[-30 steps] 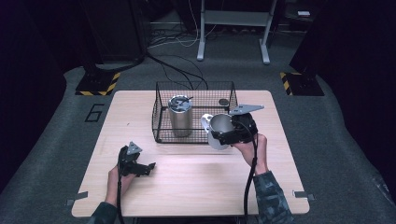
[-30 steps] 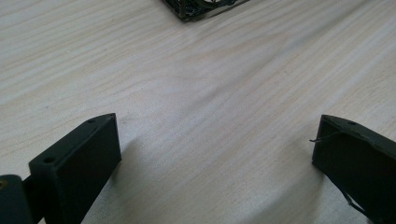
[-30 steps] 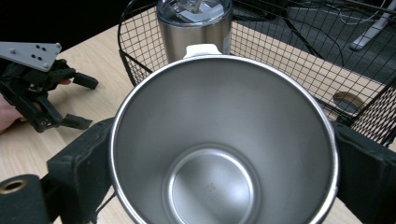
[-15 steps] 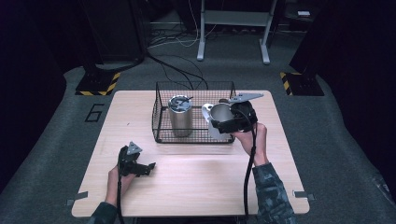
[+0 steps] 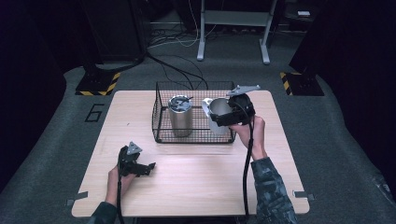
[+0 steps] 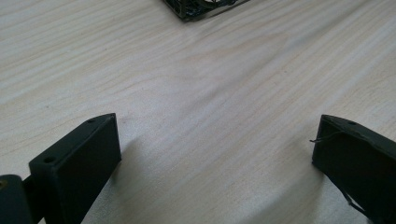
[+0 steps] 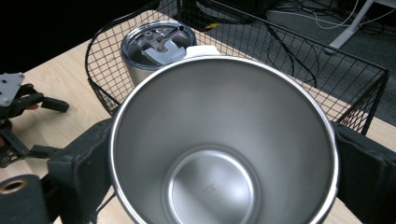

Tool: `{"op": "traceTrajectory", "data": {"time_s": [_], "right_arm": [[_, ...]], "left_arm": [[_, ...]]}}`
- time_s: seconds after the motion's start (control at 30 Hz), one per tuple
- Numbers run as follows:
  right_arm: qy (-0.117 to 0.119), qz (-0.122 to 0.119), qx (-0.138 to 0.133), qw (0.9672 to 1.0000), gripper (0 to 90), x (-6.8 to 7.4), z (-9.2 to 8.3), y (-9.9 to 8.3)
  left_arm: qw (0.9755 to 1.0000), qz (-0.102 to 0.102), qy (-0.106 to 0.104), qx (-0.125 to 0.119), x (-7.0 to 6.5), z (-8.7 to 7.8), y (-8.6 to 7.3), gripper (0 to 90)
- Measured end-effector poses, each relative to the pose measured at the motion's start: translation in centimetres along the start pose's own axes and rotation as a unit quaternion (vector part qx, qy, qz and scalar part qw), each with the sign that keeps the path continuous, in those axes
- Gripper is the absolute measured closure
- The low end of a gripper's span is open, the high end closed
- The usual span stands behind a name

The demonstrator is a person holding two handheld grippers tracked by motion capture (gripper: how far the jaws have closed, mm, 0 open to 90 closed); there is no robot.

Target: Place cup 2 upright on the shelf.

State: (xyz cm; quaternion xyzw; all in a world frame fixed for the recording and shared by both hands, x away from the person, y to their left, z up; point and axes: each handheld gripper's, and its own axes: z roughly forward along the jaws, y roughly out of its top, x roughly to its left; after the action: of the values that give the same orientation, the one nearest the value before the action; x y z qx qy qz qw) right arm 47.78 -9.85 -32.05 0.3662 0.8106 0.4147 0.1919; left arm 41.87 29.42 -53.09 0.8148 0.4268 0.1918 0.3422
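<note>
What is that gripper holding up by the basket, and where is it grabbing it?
The right gripper holds an open steel cup, its fingers clamped on the cup's outer sides. The left gripper holds nothing.

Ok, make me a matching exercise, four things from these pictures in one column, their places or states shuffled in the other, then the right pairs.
Things:
1. open cup
2. lidded cup
3. left gripper
4. basket

States:
A. standing inside the basket
B. open, low over the table, holding nothing
C. clamped between the right gripper's jaws
D. black wire, on the table's far half

Pairs: 1-C, 2-A, 3-B, 4-D
</note>
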Motion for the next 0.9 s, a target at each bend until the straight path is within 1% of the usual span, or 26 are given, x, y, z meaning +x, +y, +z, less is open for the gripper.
{"op": "traceTrajectory", "data": {"time_s": [0.1,0.17,0.2,0.27,0.37,0.47,0.57,0.67,0.8,0.9], "right_arm": [[-0.003,0.007,0.001,1.0,5.8,0.0,0.3,0.3],[-0.004,0.002,0.002,1.0,5.8,-0.2,0.6,0.5],[-0.005,0.004,0.003,1.0,5.8,-0.2,0.7,0.6],[-0.007,0.002,0.005,1.0,5.8,-0.2,1.0,0.9],[-0.009,0.008,0.004,0.9999,5.8,-0.4,1.5,1.1],[-0.01,0.005,0.008,0.9999,5.8,-0.6,2.1,1.1],[-0.014,0.011,0.013,0.9998,5.8,-0.6,2.3,1.2],[-0.016,0.004,0.013,0.9998,5.8,-0.9,2.5,1.3],[-0.025,0.004,0.018,0.9995,5.8,-0.9,2.9,1.4],[-0.027,0.002,0.021,0.9994,5.8,-1.0,3.1,1.5]], "left_arm": [[1.0,-0.001,0.0,0.0,0.0,0.0,0.0,0.9],[1.0,0.0,-0.002,0.002,0.0,0.0,0.0,0.9],[1.0,0.001,-0.004,0.006,0.0,-0.1,0.0,0.9],[1.0,0.001,-0.004,0.006,0.0,-0.1,0.0,0.9],[1.0,0.0,-0.004,0.005,0.0,-0.1,0.0,0.9],[1.0,0.0,-0.004,0.005,0.0,-0.1,0.0,0.9],[1.0,0.0,-0.004,0.005,0.0,-0.1,0.0,0.9],[1.0,0.003,-0.005,0.007,0.1,-0.1,0.0,0.9],[1.0,0.003,-0.005,0.007,0.1,-0.1,0.0,0.9],[1.0,0.002,-0.005,0.007,0.1,-0.1,0.0,0.9]]}}
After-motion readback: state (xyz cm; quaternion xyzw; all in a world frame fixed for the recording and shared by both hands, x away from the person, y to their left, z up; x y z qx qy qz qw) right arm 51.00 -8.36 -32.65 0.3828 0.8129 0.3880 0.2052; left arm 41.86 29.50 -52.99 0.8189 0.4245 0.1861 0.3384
